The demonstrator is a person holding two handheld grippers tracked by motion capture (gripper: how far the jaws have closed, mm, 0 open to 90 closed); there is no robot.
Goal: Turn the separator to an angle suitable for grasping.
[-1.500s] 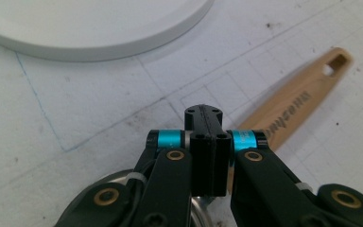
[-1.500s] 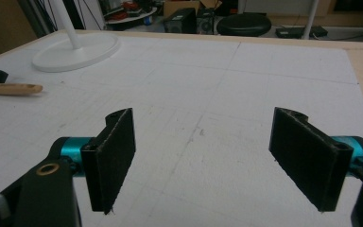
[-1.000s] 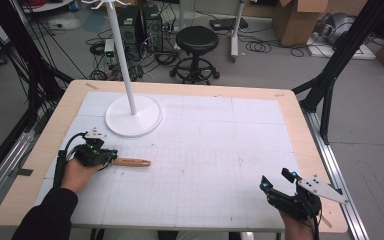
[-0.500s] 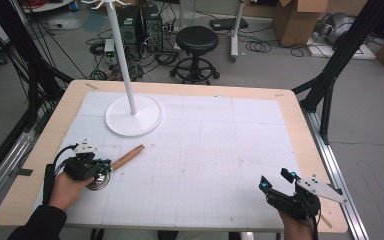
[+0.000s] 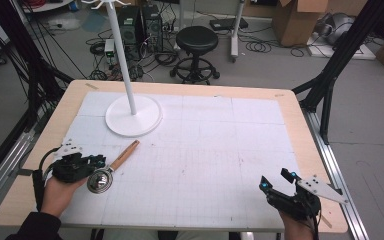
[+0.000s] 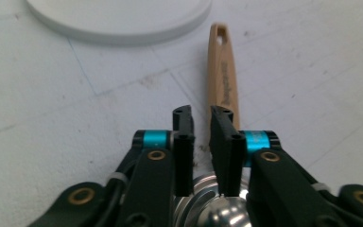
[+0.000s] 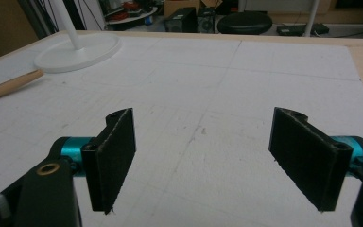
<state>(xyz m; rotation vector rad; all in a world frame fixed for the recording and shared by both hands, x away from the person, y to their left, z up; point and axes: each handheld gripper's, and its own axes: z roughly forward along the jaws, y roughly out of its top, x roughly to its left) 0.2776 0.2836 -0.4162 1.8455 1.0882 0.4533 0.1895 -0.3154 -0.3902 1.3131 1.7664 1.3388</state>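
The ladle (image 6: 222,80) bowl is cut off by the left gripper view's bottom edge, behind the fingers (image 6: 184,142)

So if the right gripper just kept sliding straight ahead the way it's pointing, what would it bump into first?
Probably nothing soon. The right gripper is open over bare table. The white stand base and wooden handle lie off to its left, though depth is hard to judge.
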